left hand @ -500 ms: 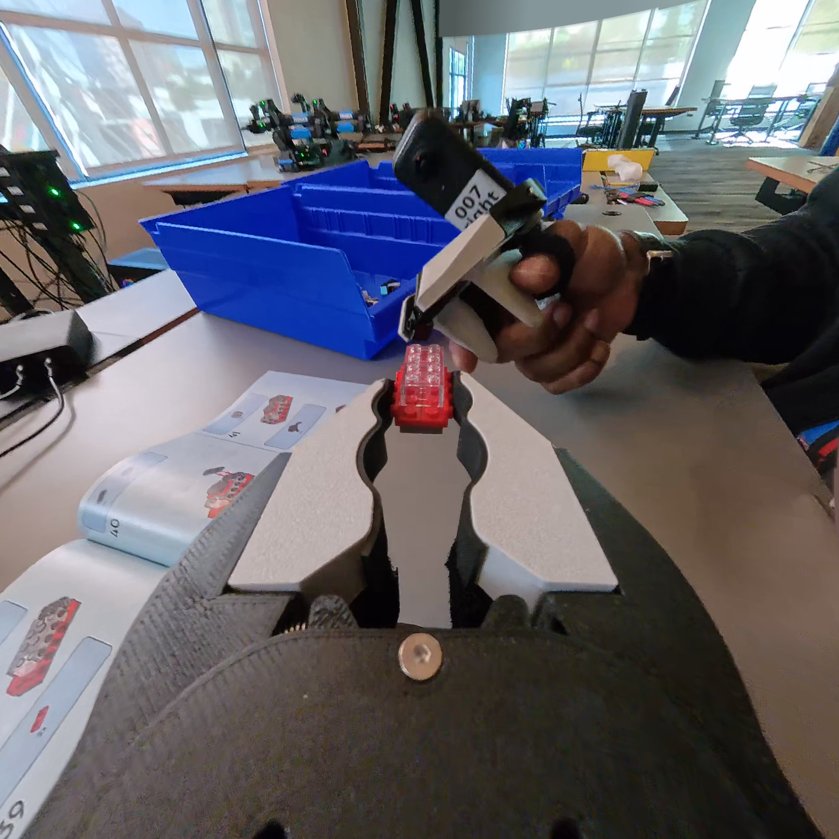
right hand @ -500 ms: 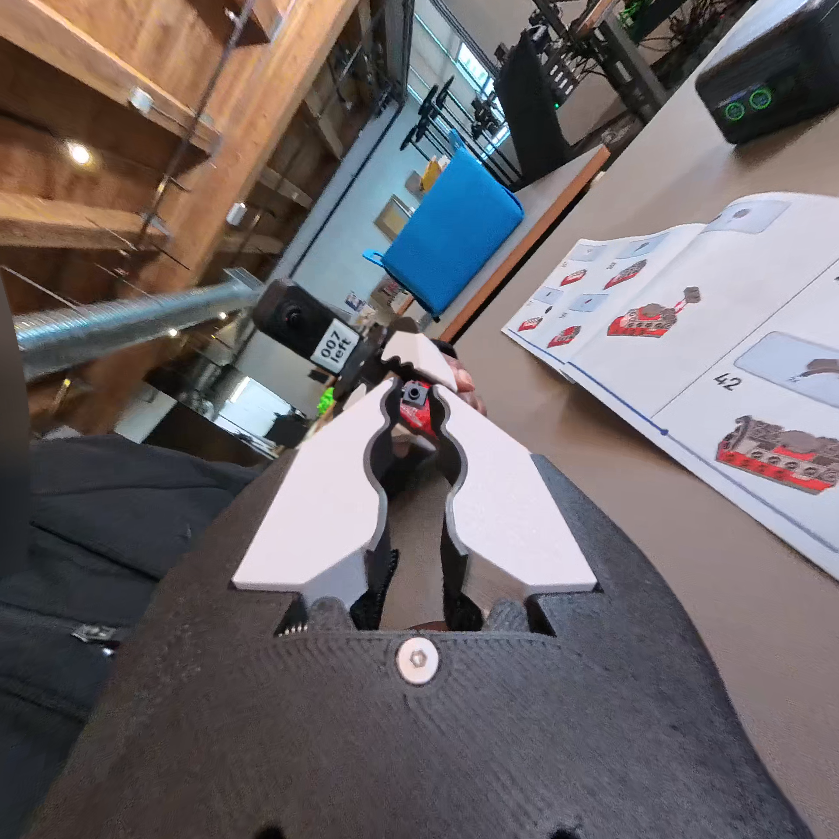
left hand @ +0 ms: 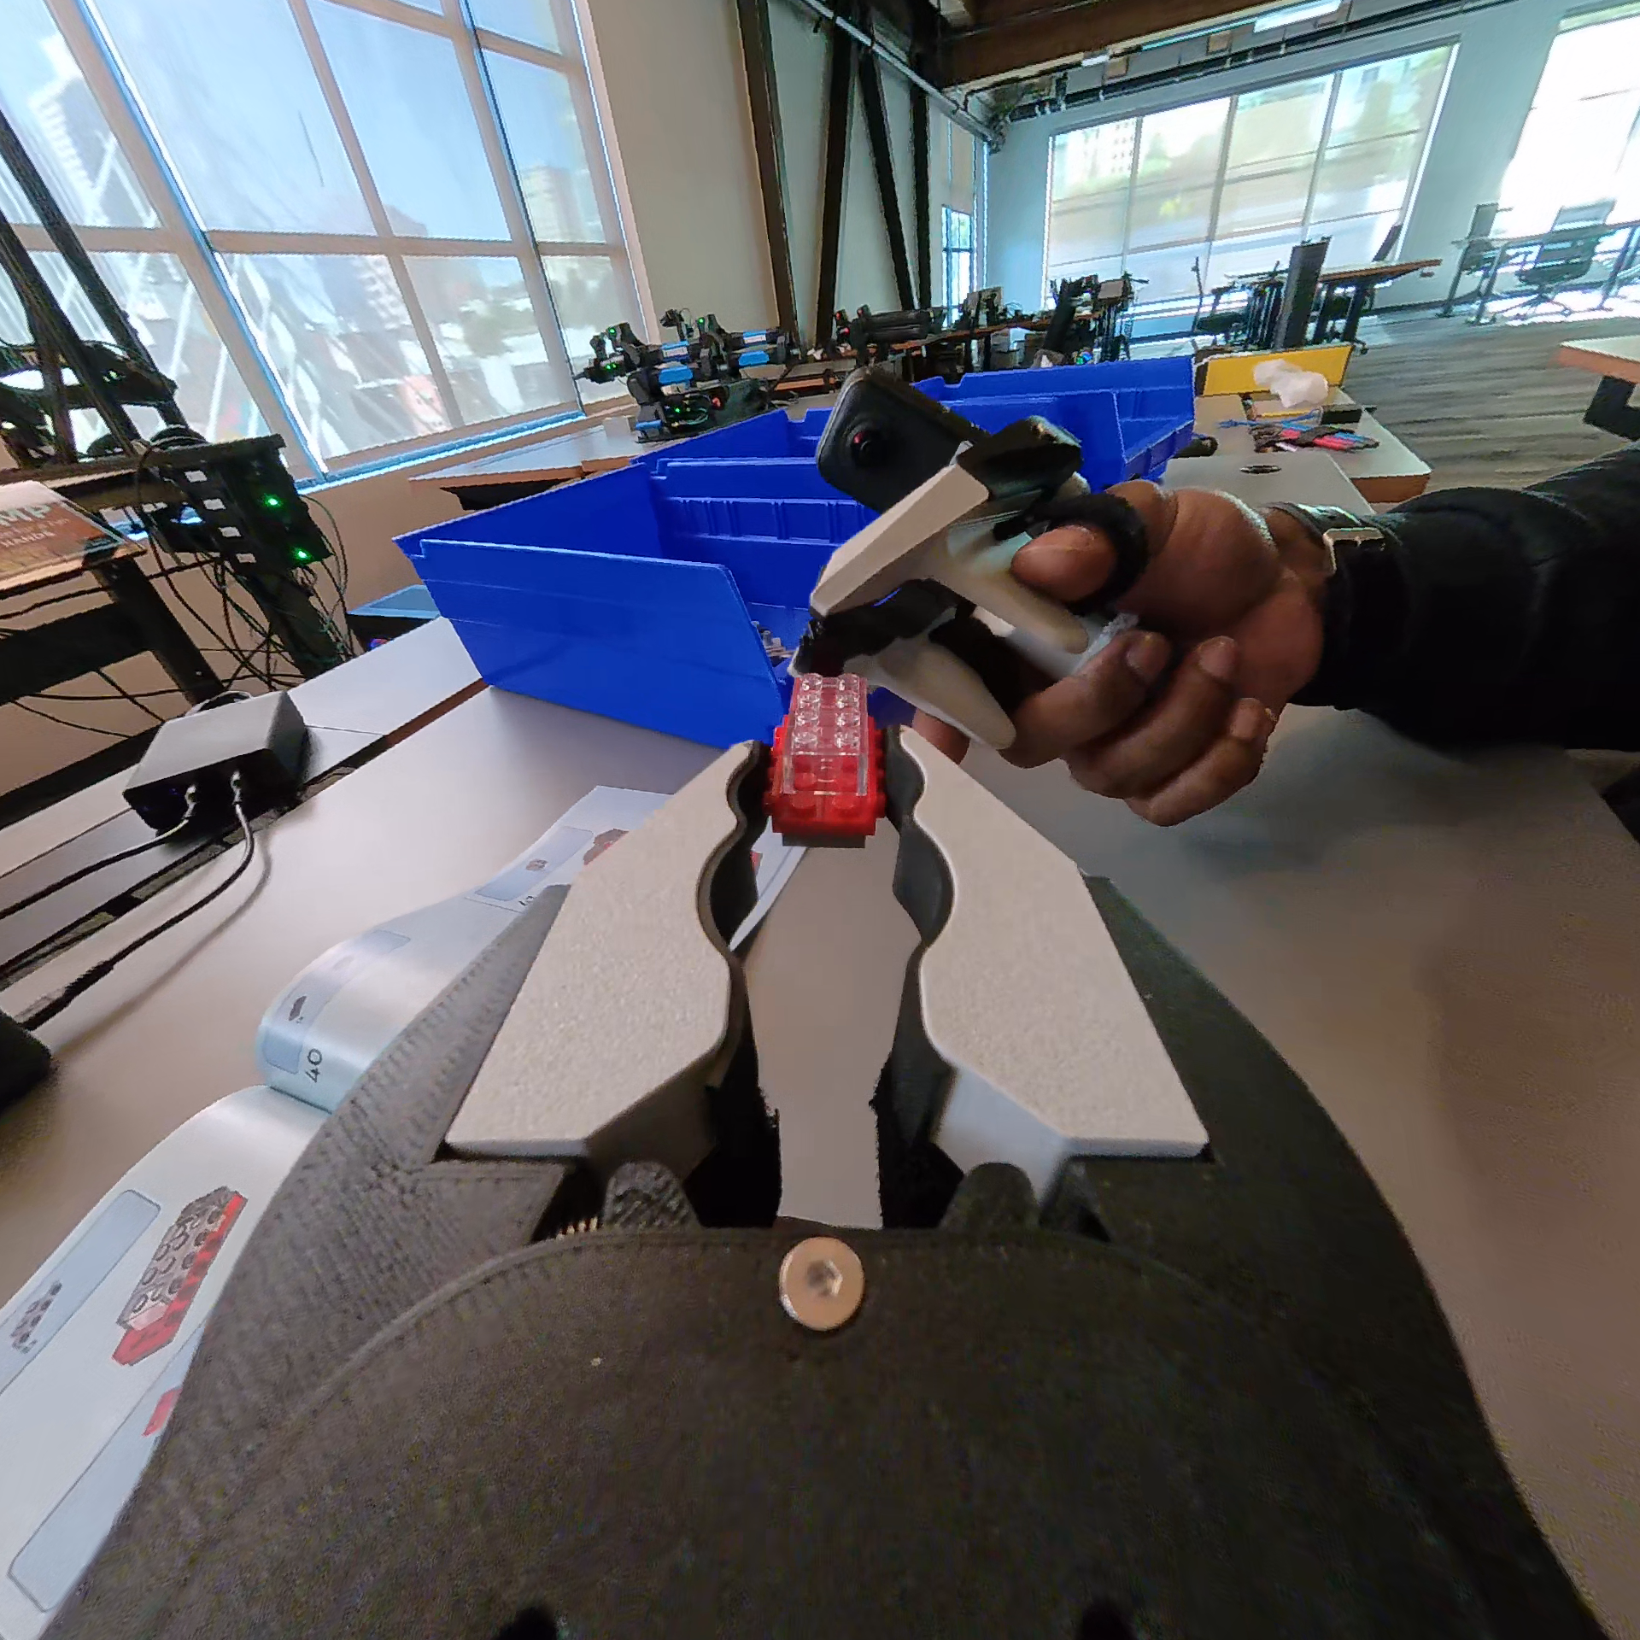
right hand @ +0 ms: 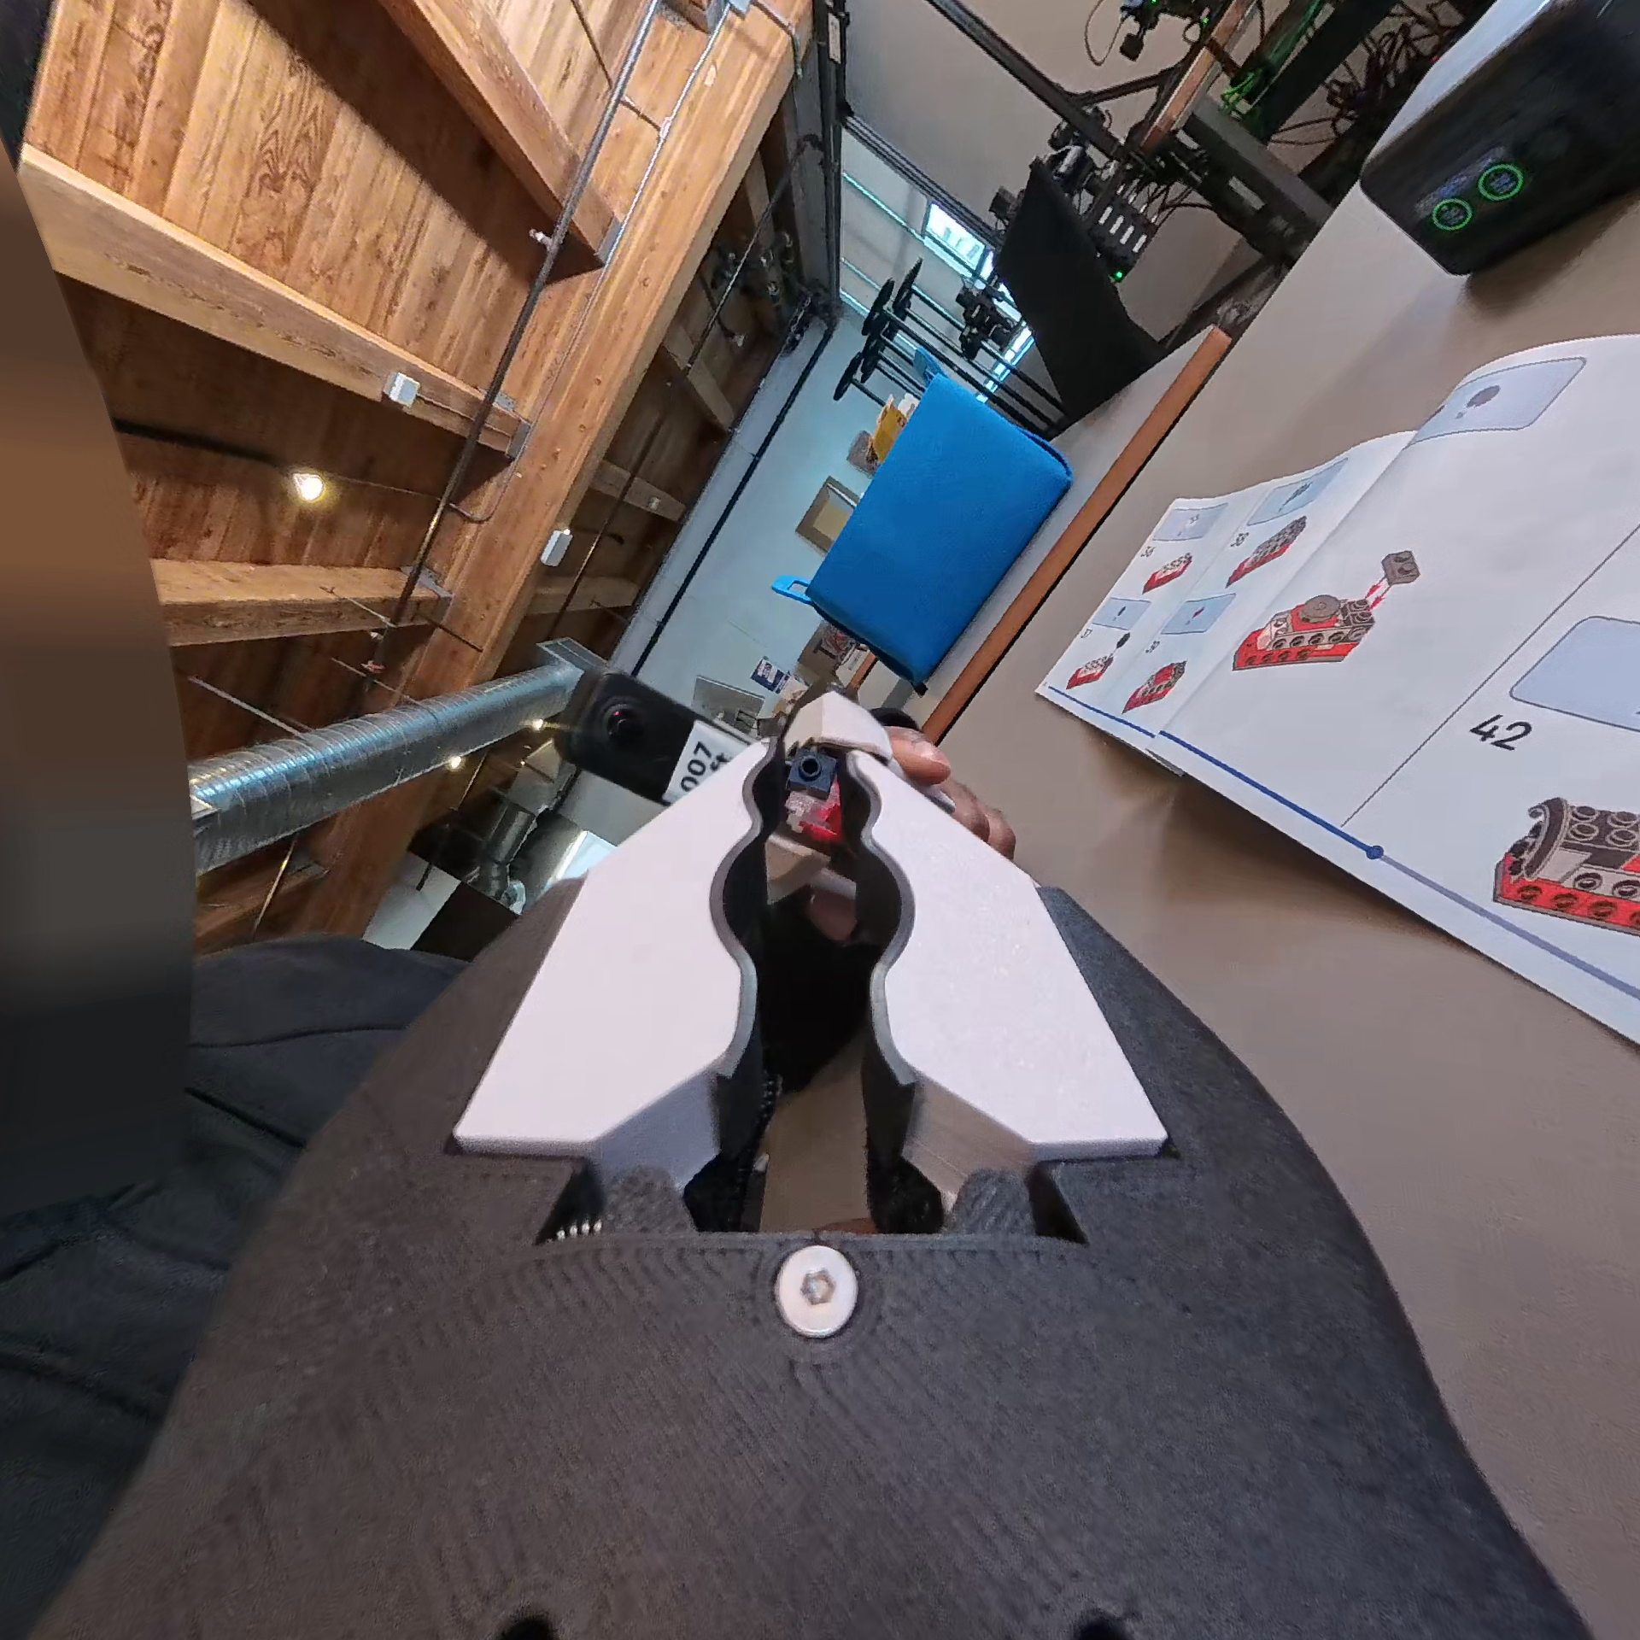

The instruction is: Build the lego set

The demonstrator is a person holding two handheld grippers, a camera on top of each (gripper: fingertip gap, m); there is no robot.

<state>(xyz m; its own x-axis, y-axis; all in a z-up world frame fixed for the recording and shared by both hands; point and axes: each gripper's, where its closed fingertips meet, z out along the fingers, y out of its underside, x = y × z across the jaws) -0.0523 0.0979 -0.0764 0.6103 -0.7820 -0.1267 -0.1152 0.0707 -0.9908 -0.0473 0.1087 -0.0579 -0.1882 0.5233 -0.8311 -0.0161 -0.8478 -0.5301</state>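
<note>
In the left wrist view, the left gripper point(left hand: 825, 781) has its jaws closed on the red lego assembly point(left hand: 827, 770), which carries a clear brick on top, above the grey surface point(left hand: 1331, 976). The right gripper point(left hand: 812, 643) comes from the right and its tips nearly touch the far end of the assembly. Behind stands a blue bin point(left hand: 603, 621); it seems to hold a few small pieces, hard to see. An instruction booklet point(left hand: 355, 1047) lies at the left.

In the right wrist view, the right gripper point(right hand: 812, 772) has narrow jaws pinching a small dark piece point(right hand: 809, 770), just in front of the red assembly.

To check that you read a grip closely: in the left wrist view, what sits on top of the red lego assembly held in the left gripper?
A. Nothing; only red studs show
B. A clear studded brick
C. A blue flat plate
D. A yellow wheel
B: a clear studded brick lies on the red lego assembly, which the left gripper clamps between its fingers.
</note>
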